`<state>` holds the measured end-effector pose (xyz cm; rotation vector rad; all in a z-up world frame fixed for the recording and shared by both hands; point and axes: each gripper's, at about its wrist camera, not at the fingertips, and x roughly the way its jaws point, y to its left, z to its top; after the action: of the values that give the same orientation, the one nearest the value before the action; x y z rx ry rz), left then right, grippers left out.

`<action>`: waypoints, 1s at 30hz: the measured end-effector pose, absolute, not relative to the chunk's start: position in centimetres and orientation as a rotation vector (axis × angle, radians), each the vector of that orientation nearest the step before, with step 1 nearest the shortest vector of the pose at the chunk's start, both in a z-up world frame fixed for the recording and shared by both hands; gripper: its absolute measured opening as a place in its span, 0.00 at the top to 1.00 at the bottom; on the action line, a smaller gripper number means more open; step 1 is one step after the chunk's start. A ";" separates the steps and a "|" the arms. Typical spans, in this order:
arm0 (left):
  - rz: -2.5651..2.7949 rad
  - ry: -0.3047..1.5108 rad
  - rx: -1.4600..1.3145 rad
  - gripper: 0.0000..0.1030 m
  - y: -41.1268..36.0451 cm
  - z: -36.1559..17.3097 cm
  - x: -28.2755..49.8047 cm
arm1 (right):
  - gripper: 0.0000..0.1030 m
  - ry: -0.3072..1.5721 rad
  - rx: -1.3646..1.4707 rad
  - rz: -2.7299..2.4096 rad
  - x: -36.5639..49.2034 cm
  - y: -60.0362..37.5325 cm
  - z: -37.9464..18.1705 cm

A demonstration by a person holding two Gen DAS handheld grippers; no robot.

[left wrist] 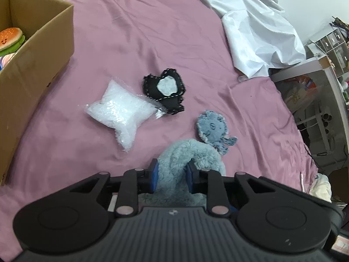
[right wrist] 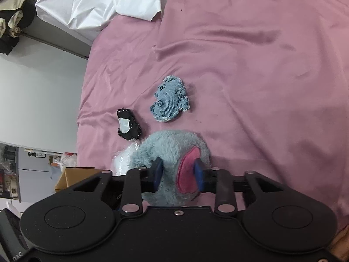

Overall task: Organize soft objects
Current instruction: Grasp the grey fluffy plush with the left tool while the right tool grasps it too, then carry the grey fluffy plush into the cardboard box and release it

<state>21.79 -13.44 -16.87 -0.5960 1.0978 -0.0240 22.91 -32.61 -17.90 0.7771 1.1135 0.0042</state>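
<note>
So far only a burger plush (left wrist: 11, 40) sits in the cardboard box (left wrist: 43, 50), while both grippers, left gripper (left wrist: 172, 176) and right gripper (right wrist: 178, 174), clamp the grey-blue plush toy (left wrist: 185, 155), and beyond it a clear bead bag (left wrist: 120, 111), black patch (left wrist: 165, 91) and denim patch (left wrist: 212, 128) wait on the bed.

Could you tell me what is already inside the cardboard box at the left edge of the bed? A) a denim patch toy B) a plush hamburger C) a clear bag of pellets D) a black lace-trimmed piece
B: in the left wrist view a plush hamburger sits inside the cardboard box, while the other soft items lie out on the pink sheet.
</note>
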 end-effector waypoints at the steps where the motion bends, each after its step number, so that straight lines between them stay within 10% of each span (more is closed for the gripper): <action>1: -0.023 1.093 -0.593 0.78 -13.5 -16.6 21.7 | 0.77 1.104 0.770 0.003 22.8 -32.6 -17.7; 30: 0.071 0.846 -0.536 0.79 -7.1 -5.7 16.5 | 0.80 0.910 0.688 0.343 20.4 -26.1 -9.2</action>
<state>16.50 -7.08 -5.68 -0.5358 0.8457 0.0714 20.43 -26.12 -9.21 0.6880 0.9097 0.3431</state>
